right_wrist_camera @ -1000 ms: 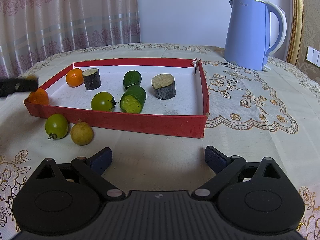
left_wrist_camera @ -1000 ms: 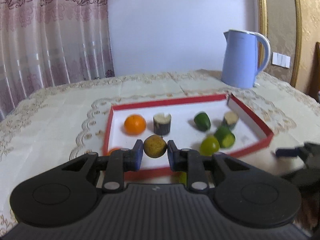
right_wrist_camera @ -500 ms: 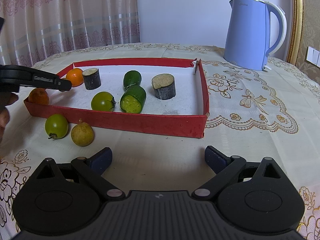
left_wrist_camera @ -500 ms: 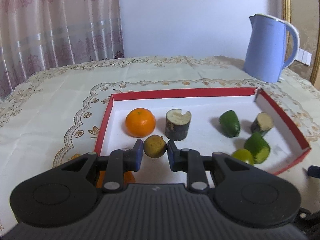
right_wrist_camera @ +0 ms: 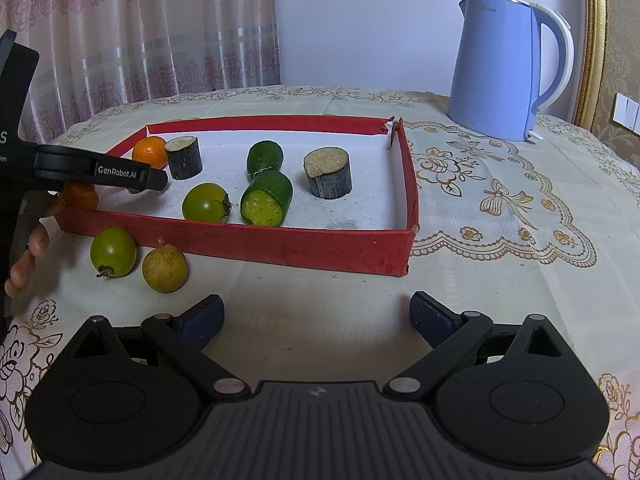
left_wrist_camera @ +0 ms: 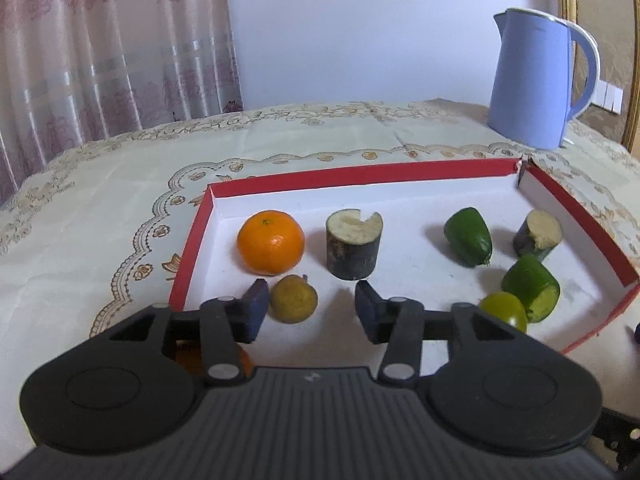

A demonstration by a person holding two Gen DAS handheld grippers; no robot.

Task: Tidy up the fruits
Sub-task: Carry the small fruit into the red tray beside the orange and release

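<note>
A red tray (left_wrist_camera: 360, 170) with a white floor holds an orange (left_wrist_camera: 270, 242), two dark cane stumps, two cut green pieces and a green tomato (left_wrist_camera: 504, 311). My left gripper (left_wrist_camera: 308, 310) is open over the tray's near left part. A small yellow-brown fruit (left_wrist_camera: 294, 299) sits on the tray floor between its fingers, beside the left pad. In the right wrist view the left gripper (right_wrist_camera: 100, 172) reaches over the tray's left end (right_wrist_camera: 120, 148). My right gripper (right_wrist_camera: 316, 320) is open and empty above the cloth in front of the tray.
Outside the tray's front wall lie a green tomato (right_wrist_camera: 113, 252), a yellow-brown fruit (right_wrist_camera: 165, 268) and a small orange (right_wrist_camera: 78, 196) at the left corner. A blue kettle (right_wrist_camera: 504, 68) stands at the back right. Curtains hang behind the table.
My left gripper has opened and let go of the yellow-brown fruit, which now rests on the tray floor near the orange. The right gripper has not moved.
</note>
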